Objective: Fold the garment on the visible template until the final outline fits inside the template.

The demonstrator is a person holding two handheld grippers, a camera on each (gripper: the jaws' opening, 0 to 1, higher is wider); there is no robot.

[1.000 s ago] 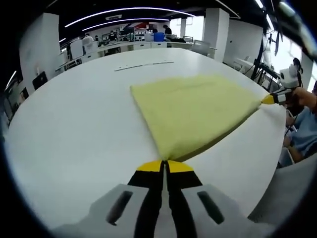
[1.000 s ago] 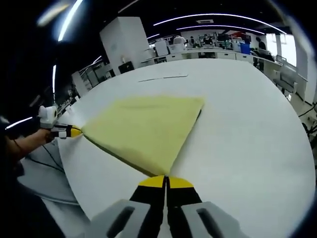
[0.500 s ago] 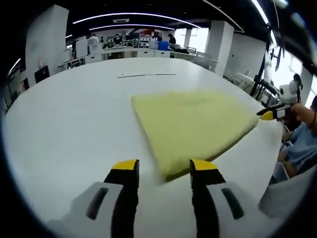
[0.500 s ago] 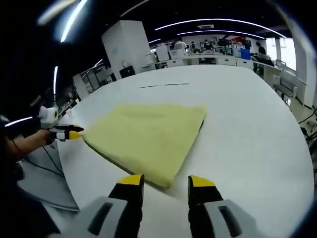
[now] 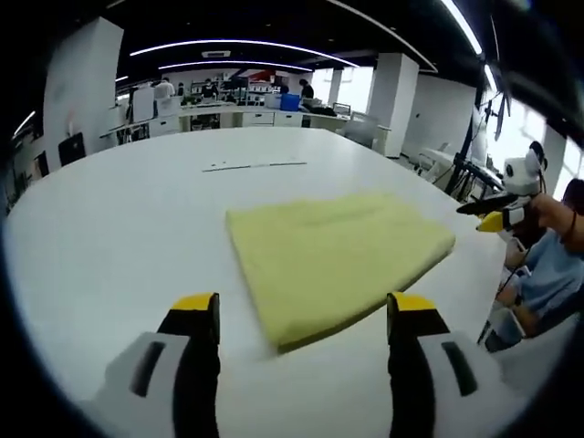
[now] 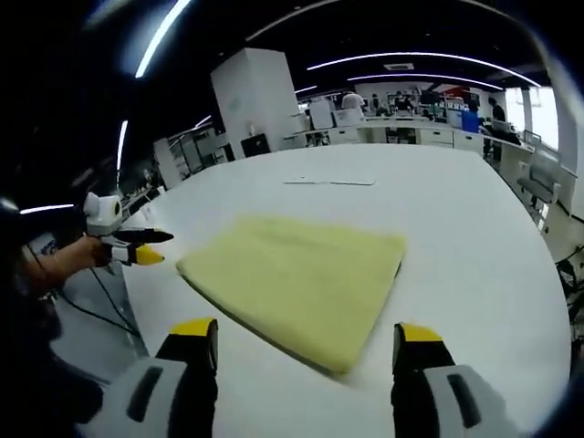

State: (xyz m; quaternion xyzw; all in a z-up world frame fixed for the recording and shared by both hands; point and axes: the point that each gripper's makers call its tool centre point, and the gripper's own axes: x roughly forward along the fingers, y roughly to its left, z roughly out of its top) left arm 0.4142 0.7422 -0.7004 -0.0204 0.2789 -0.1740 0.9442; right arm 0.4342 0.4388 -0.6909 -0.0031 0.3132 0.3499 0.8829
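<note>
My left gripper [image 5: 303, 315] and right gripper [image 6: 307, 339] both hang with jaws wide and hold nothing, just short of the near corners of the folded yellow garment [image 5: 333, 258], which lies flat on the white table [image 5: 119, 228].

White tabletop [image 5: 109, 219] spans frame centre. White pillar [image 6: 260, 100] upper left of right gripper view. Desks [image 5: 228, 114] with people along top, blue bin [image 5: 290, 103] there. Ceiling light strips [image 5: 228, 46] overhead.
</note>
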